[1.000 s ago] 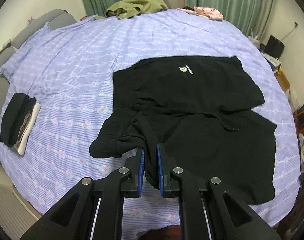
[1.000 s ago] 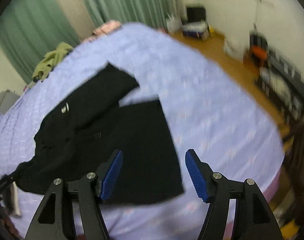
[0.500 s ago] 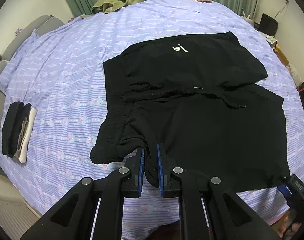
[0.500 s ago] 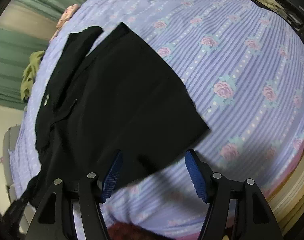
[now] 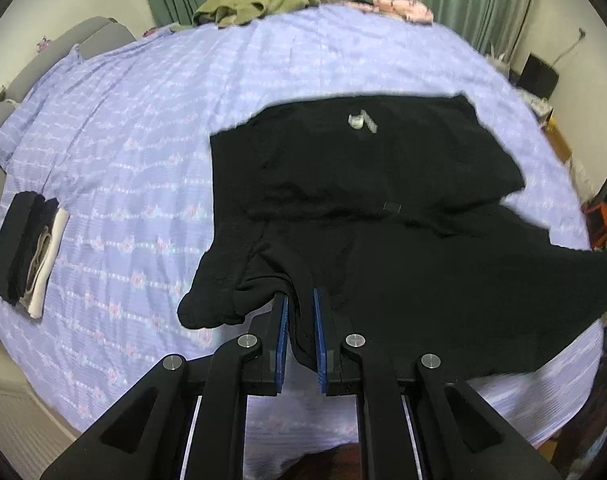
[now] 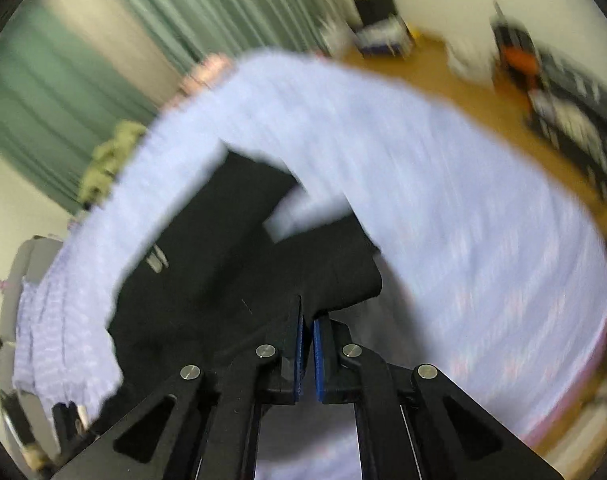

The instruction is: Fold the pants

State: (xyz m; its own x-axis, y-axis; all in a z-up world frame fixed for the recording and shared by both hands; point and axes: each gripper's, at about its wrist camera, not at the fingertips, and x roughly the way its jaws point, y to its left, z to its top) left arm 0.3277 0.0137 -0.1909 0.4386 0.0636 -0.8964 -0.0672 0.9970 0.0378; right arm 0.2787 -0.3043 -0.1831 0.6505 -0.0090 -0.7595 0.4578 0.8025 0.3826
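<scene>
Left wrist view: black fabric shorts-style pants [image 5: 367,200] spread on lilac floral-striped bedsheet [image 5: 143,140], near edge lifted. Left gripper [image 5: 300,336] clamped on bunched waistband corner. Right wrist view, heavily blurred: right gripper [image 6: 307,344] apparently pinched on leg-hem corner. Held edge runs left–right between grippers; rest of garment lies ahead, away from both. Fold likely carries this edge forward over far half bearing white logo [image 5: 361,121].

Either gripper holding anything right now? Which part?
Both hold the black pants. Left gripper is shut on the bunched near edge at the waistband end. Right gripper is shut on the near corner of a leg hem.
</scene>
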